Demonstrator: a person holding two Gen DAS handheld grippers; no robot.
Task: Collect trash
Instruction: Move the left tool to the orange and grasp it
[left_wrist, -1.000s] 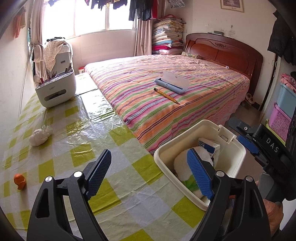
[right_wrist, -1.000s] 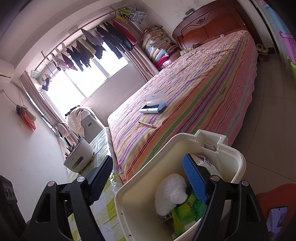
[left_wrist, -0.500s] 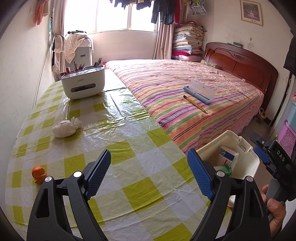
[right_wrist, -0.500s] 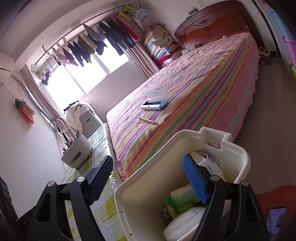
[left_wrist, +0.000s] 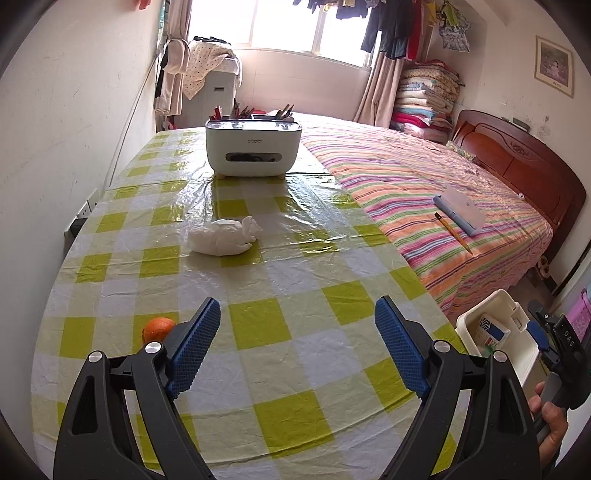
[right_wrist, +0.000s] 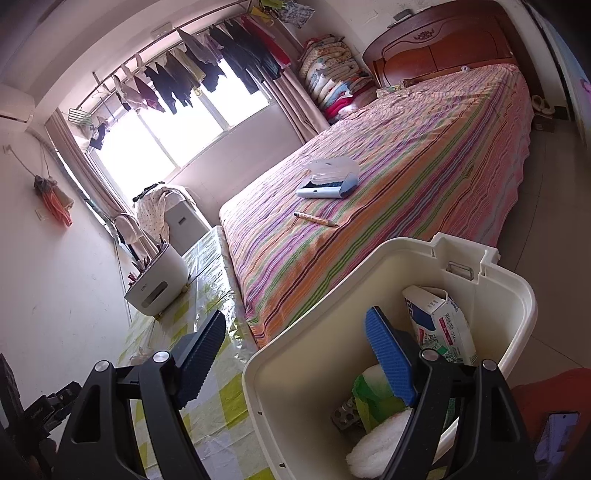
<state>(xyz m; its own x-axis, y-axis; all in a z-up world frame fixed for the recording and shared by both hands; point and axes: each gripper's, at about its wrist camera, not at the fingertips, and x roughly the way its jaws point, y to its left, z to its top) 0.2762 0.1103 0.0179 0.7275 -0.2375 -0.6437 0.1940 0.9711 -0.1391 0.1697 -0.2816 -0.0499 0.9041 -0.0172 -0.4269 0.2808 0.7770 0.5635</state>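
A crumpled white tissue (left_wrist: 221, 240) lies mid-table on the yellow-check tablecloth (left_wrist: 295, 280). A small orange (left_wrist: 158, 328) sits by my left gripper's left finger. My left gripper (left_wrist: 297, 343) hangs open above the cloth with nothing between its fingers. The cream trash bin (right_wrist: 314, 332) holds a carton (right_wrist: 439, 325), a green packet (right_wrist: 371, 391) and a white wad (right_wrist: 376, 446). My right gripper (right_wrist: 295, 350) straddles the bin's near wall, one finger inside and one outside, and carries it. In the left wrist view the bin (left_wrist: 469, 325) hangs past the table's right edge.
A white desk organizer (left_wrist: 253, 147) with pens stands at the table's far end. A striped bed (left_wrist: 424, 192) runs along the table's right side, with a pencil (left_wrist: 452, 232) and a pencil case (left_wrist: 460, 208) on it. A wall is on the left.
My left gripper has swung left from over the bin to over the table, so the tissue and orange now lie ahead. In the bin, the white wad slid toward the near side.
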